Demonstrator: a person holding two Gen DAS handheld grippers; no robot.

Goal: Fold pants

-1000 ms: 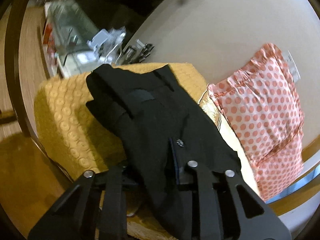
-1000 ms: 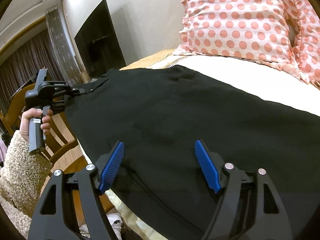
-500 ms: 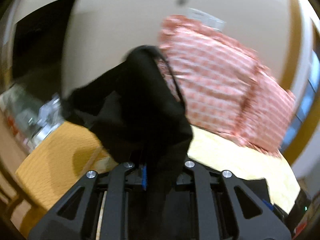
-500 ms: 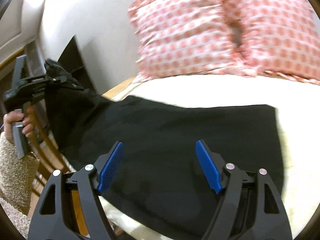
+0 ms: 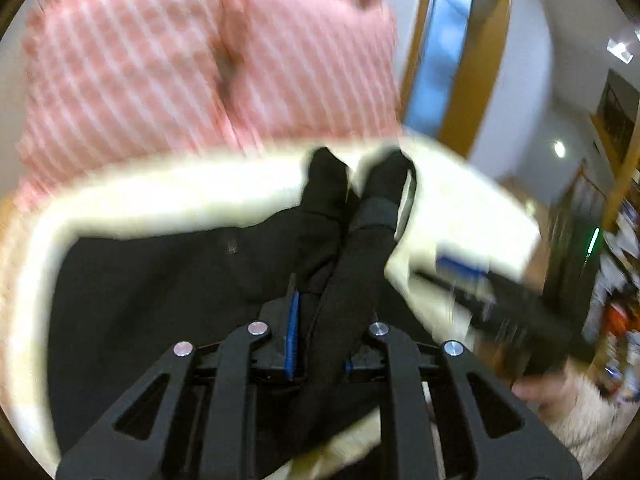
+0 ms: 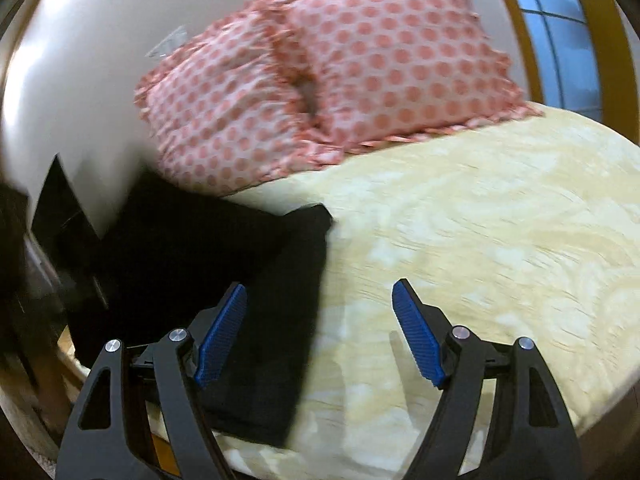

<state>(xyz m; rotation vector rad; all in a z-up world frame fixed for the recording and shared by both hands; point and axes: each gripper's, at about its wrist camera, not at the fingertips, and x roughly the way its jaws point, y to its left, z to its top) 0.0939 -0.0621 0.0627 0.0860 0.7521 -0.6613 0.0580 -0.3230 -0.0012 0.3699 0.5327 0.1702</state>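
Pants pinched in left gripper; right gripper gapes alongside

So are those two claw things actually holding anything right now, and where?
The left gripper is pinching a bunched end of the black pants; which part is unclear. The right gripper is open, holding nothing.

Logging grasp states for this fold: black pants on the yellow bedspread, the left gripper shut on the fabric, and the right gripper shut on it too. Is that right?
Not quite. The right gripper is open and holds nothing; the right wrist view shows its blue pads spread wide above the bedspread. The left gripper is indeed shut on the black pants, as the left wrist view shows.
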